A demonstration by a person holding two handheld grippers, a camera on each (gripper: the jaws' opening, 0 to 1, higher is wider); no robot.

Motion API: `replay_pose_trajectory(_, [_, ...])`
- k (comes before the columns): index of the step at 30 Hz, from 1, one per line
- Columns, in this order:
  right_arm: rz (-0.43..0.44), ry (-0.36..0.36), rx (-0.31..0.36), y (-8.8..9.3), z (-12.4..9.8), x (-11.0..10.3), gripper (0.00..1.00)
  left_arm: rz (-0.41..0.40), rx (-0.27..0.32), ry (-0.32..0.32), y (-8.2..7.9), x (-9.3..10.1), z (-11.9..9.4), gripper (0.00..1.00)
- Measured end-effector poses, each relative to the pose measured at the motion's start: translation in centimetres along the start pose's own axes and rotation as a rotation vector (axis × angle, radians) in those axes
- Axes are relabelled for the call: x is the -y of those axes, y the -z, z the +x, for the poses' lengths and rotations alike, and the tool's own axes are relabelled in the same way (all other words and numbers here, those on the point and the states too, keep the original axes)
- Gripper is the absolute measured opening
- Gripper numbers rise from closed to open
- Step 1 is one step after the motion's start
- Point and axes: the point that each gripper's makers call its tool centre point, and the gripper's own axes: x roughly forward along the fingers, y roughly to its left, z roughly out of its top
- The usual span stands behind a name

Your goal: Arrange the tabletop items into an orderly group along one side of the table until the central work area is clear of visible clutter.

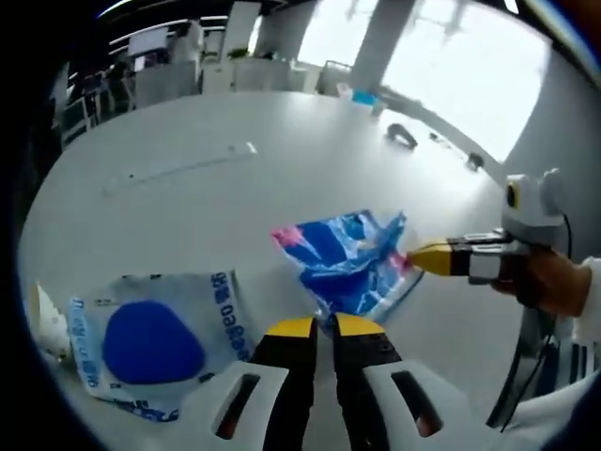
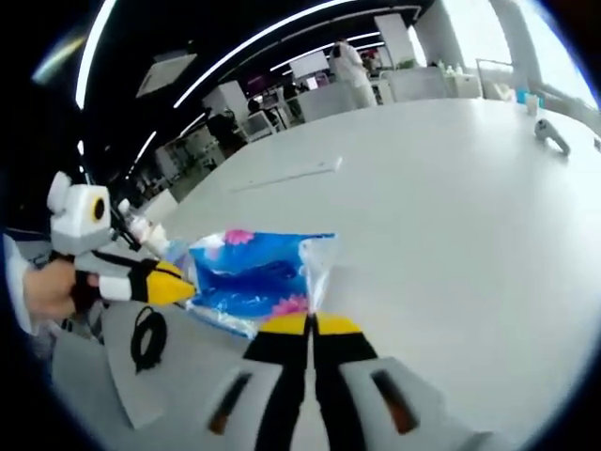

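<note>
Two grippers pinch one blue packet (image 1: 349, 265) at opposite edges, lifted just above the worktop (image 1: 282, 188): left gripper (image 1: 324, 326) and right gripper (image 2: 312, 324), fingers shut on film. Likely light, crinkly, slippery; grip seams. A pouch (image 1: 155, 338) lies nearby.

- Left hand-held gripper (image 1: 324, 327): yellow-tipped jaws closed together, clamped on the near edge of the blue packet (image 1: 352, 258).
- Right hand-held gripper (image 2: 312, 324): jaws closed, pinching the same packet's opposite edge.
- Person's hand (image 1: 549, 282): wrapped around the right hand-held gripper's body, beside the packet.
</note>
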Motion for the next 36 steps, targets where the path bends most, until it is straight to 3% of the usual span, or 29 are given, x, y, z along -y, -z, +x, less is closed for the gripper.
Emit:
replay_pose_trajectory(18, [0.04, 0.002, -0.002, 1.8, 1.3, 1.9, 0.0, -0.076, -0.057, -0.017, 1.4, -0.6, 2.8, 0.02])
replay_pose_trajectory(36, [0.063, 0.008, 0.008, 1.8, 1.7, 2.0, 0.0, -0.05, -0.068, -0.026, 1.8, -1.4, 3.6, 0.03])
